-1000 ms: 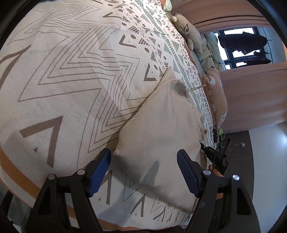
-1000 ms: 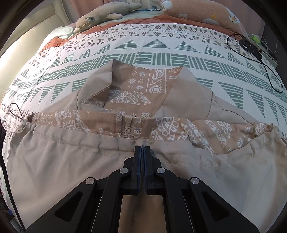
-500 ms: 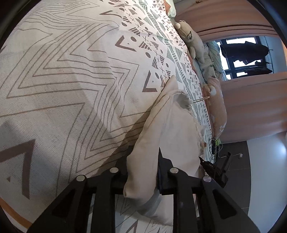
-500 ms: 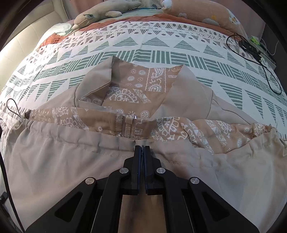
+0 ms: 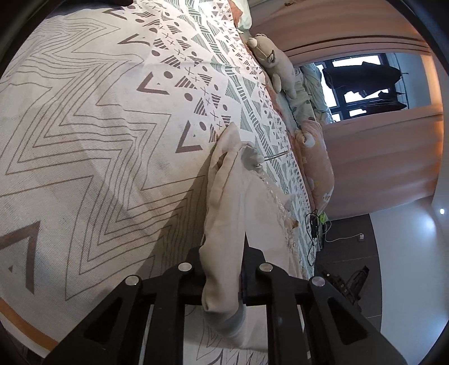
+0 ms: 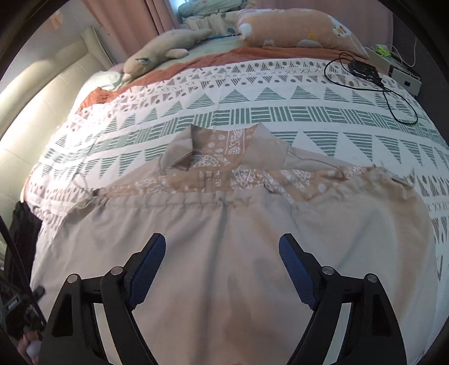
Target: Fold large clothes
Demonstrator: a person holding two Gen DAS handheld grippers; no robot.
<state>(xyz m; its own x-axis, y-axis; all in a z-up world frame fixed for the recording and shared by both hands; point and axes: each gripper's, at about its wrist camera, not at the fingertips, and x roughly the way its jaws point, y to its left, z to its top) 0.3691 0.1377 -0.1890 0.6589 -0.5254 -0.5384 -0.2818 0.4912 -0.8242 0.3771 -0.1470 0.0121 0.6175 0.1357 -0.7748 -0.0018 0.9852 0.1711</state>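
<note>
Now, jacket: the beige jacket lies spread on the patterned bedspread, its hem half laid over toward the collar so the paisley lining shows near the zipper.
Left gripper: the left gripper is clamped on a bunched side edge of the jacket, cloth pinched between both fingers and a loose tail hanging below them.
Right gripper: the right gripper hovers with its blue pads wide apart above the middle of the garment, gripping nothing.
Risk 1: with only 1 point held, a pull from the left would likely drag the whole jacket sideways and skew the fold already laid.
Risk 2: the pinch takes in a thick wad, so several layers may lift together, or the slick fabric may slide out of the fingers.
Risk 3: the drawcord sticking out at the far corner could get trapped inside the next fold.
Risk 4: the black cable lies well apart from the jacket, so a snag seems unlikely unless the cloth is swung far.
Left view only: the pinch itself, the edge raised into a ridge, and the cord end.
Right view only: the whole layout, collar, lining band, wrinkled hem, plush toy and pillow at the head of the bed.
</note>
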